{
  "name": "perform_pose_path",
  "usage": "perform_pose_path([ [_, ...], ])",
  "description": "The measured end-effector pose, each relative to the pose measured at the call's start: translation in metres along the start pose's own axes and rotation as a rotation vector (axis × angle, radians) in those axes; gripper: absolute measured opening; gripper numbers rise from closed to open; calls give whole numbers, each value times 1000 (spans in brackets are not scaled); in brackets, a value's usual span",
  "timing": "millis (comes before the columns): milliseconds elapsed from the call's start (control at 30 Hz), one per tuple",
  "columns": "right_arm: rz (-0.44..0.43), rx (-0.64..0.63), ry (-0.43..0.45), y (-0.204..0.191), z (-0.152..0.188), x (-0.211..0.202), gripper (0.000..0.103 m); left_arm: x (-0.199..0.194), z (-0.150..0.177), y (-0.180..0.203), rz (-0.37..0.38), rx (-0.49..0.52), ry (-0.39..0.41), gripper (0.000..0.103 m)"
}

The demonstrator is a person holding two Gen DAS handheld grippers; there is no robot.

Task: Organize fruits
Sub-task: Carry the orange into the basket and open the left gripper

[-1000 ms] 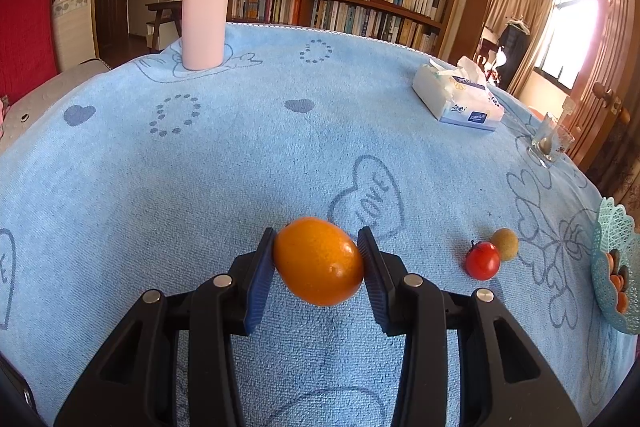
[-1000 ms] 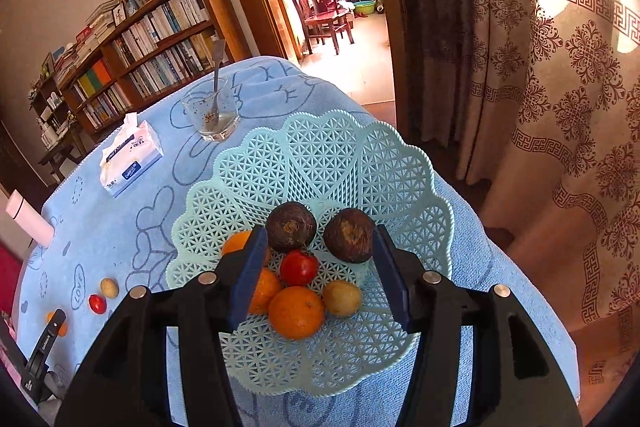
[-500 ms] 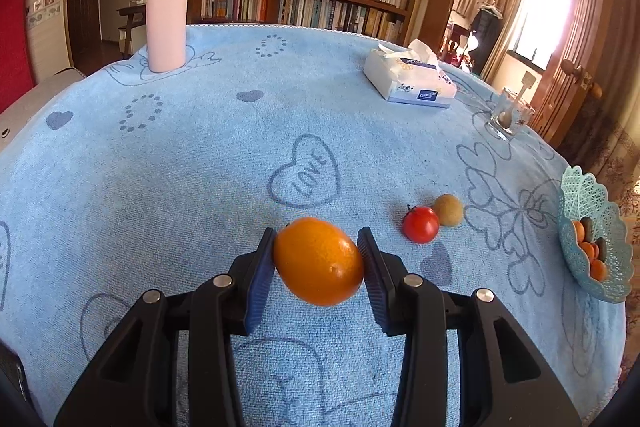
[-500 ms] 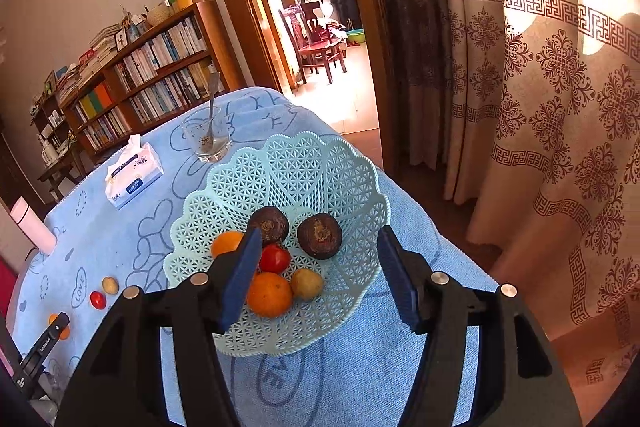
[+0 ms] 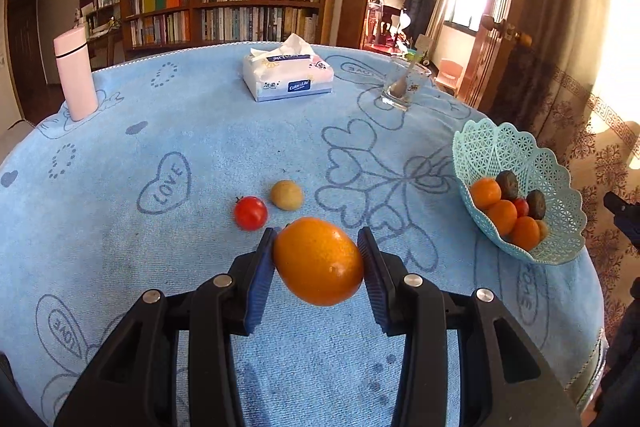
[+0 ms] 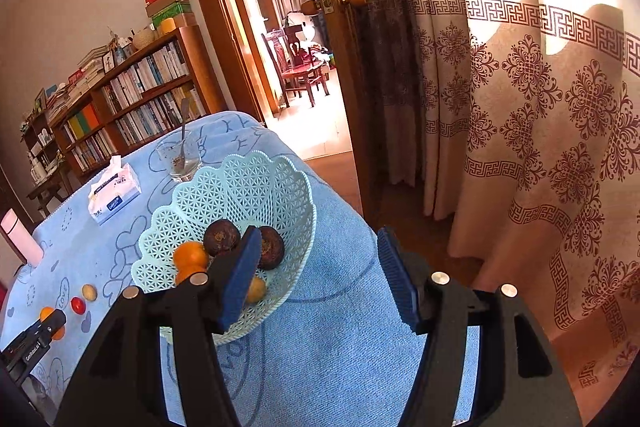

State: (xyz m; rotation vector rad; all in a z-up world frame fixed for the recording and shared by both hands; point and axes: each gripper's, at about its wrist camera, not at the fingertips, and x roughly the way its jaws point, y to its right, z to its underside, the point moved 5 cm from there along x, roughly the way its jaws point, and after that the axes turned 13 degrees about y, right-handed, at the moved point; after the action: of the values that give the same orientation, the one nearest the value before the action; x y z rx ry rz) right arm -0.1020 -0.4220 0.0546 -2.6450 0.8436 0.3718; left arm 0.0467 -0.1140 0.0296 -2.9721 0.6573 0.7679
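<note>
Left tool (image 5: 318,261) w/ orange (image 5: 319,261) swung toward basket (image 5: 520,163), clamped at its midline; firm, smooth-skinned, prob. slippery. Right tool (image 6: 316,277) spread, empty.

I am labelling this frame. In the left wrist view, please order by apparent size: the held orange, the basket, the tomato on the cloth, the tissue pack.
1. Basket, though the held orange looks nearly as big, being nearest the camera.
2. Held orange.
3. Tissue pack.
4. Tomato.

home living room | bookshelf (image 5: 224,7) | curtains (image 6: 540,107) | doorway (image 6: 280,47)
</note>
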Motion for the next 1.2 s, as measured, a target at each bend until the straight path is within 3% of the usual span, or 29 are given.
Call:
perform_pose_path([
  [300, 6, 38, 12, 31, -5, 2, 62, 8, -4, 90, 137, 115, -16, 42],
  [500, -15, 49, 20, 39, -9, 3, 62, 18, -10, 140, 238, 128, -38, 42],
  [833, -28, 71, 25, 48, -13, 5, 62, 42, -6, 203, 336, 136, -118, 42],
  [867, -24, 71, 28, 48, -13, 4, 63, 44, -5, 208, 344, 139, -126, 44],
  [933, -19, 72, 32, 49, -14, 3, 63, 44, -7, 216, 356, 132, -121, 68],
  [1067, -17, 72, 36, 51, -15, 2, 63, 41, -16, 212, 353, 117, -97, 72],
  [1200, -23, 74, 27, 48, -11, 3, 64, 42, -23, 185, 294, 77, -84, 74],
])
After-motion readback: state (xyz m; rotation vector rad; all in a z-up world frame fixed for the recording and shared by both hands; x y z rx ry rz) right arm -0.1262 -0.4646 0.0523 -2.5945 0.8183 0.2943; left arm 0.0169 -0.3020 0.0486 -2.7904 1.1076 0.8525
